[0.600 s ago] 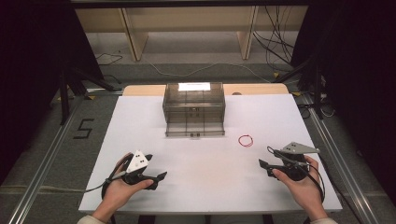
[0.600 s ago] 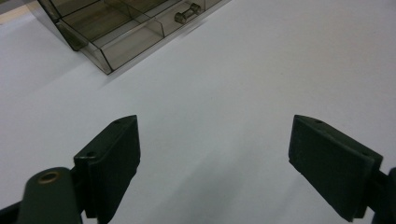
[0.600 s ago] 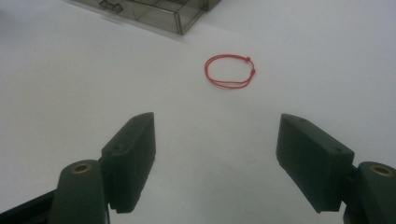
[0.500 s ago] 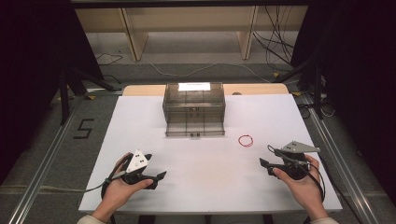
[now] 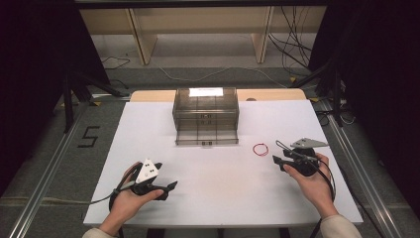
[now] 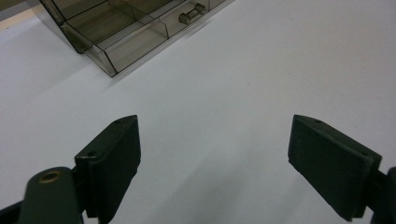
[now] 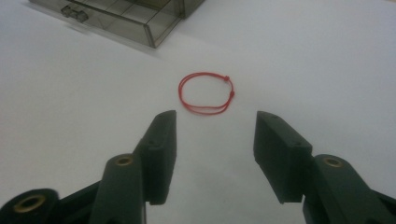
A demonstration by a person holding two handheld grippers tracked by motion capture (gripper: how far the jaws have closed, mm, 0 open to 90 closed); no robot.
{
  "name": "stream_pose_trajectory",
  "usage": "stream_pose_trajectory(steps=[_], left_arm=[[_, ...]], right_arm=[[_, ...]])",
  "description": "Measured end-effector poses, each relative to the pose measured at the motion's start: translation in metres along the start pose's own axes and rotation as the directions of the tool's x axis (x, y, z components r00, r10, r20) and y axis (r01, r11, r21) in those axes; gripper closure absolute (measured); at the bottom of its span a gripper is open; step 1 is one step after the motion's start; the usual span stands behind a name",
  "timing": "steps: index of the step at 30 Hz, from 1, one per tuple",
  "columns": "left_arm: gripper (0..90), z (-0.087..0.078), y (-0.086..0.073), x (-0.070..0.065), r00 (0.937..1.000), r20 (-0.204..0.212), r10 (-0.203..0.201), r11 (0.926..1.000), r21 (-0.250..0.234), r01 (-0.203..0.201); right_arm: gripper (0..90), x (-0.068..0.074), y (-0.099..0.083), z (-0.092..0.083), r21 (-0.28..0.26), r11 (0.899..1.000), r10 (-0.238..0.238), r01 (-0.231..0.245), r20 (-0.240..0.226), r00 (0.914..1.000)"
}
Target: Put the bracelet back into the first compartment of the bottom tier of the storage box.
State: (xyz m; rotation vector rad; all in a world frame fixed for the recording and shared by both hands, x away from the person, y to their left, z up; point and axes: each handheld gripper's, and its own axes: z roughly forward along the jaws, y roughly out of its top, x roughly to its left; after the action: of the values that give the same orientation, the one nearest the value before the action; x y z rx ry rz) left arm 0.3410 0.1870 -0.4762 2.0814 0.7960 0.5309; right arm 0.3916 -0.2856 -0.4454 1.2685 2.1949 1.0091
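A red string loop (image 5: 260,149) lies flat on the white table (image 5: 223,198), right of a smoky clear drawer box (image 5: 206,115) whose bottom drawer is pulled out. My right gripper (image 5: 277,152) rests just right of the loop and points at it. In the right gripper view its jaws stand apart with nothing between them, and the loop (image 7: 206,93) lies a short way beyond the right gripper (image 7: 215,126). My left gripper (image 5: 166,191) sits low at the front left, wide open over bare table (image 6: 215,135), with the drawer box (image 6: 126,32) far ahead to its left.
The drawer box (image 7: 121,18) stands at the back middle of the table with a white label on top. Past the table's far edge are a wooden shelf frame (image 5: 198,29) and loose cables (image 5: 297,54). A "5" is marked on the floor (image 5: 89,136) at left.
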Motion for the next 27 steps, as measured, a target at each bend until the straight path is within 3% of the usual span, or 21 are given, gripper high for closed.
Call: stream_pose_trajectory(steps=[12,27], left_arm=[[16.8,0.001,0.0,0.0,1.0,-0.004,0.004,1.0,0.002,-0.004],[16.7,0.002,0.001,-0.001,0.9999,-0.005,0.014,0.9999,-0.001,-0.014]], right_arm=[[62.1,-0.008,0.022,0.035,0.044,0.999,0.001,-0.002,0.036,0.9993],[67.3,-0.017,0.031,0.065,0.106,0.994,0.013,-0.018,0.049,0.9987]])
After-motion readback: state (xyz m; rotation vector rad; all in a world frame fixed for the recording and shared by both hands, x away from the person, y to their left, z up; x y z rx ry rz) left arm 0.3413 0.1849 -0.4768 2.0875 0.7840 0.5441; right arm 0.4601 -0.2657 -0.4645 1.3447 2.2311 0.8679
